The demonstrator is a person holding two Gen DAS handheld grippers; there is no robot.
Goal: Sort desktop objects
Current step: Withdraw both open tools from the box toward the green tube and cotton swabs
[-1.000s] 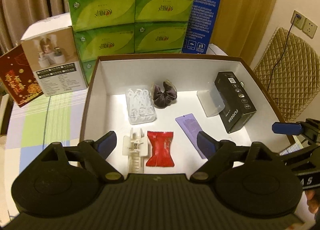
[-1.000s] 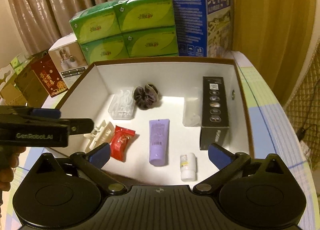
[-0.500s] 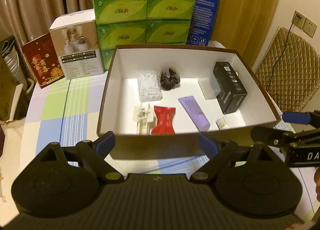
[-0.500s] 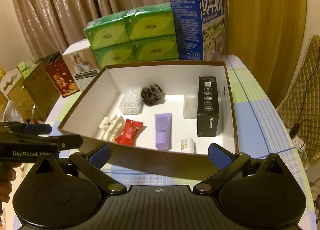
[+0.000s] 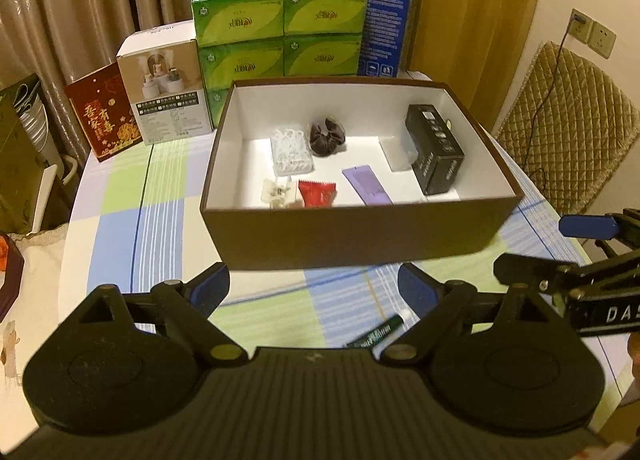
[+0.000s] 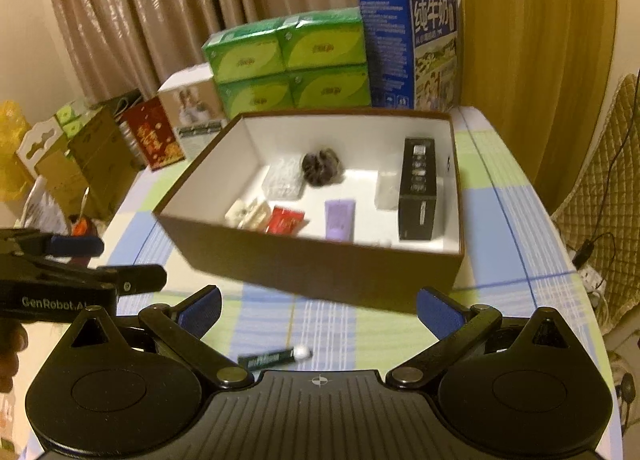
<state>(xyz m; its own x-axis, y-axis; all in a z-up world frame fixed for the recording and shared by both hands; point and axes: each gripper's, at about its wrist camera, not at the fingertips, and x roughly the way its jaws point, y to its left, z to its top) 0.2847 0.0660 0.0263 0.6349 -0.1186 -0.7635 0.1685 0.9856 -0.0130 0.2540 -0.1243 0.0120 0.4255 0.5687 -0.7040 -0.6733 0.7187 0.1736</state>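
A brown box (image 5: 352, 232) (image 6: 320, 272) with a white inside stands on the checked tablecloth. In it lie a clear plastic case (image 5: 291, 149), a dark scrunchie (image 5: 327, 135), a white clip (image 5: 276, 192), a red sachet (image 5: 317, 193), a purple tube (image 5: 366, 189) and a black carton (image 5: 434, 153). A small green tube (image 5: 374, 336) (image 6: 274, 358) lies on the cloth in front of the box, close under both grippers. My left gripper (image 5: 314, 290) is open and holds nothing. My right gripper (image 6: 318, 310) is open and holds nothing too.
Green tissue packs (image 5: 280, 31), a blue carton (image 5: 386, 19), a white product box (image 5: 168, 99) and a red gift box (image 5: 106, 115) stand behind the brown box. A quilted chair (image 5: 568, 131) is at the right, cardboard boxes (image 6: 80, 155) at the left.
Both grippers have drawn back from over the box and risen a little. The box's front wall and the green tube on the cloth have come into view.
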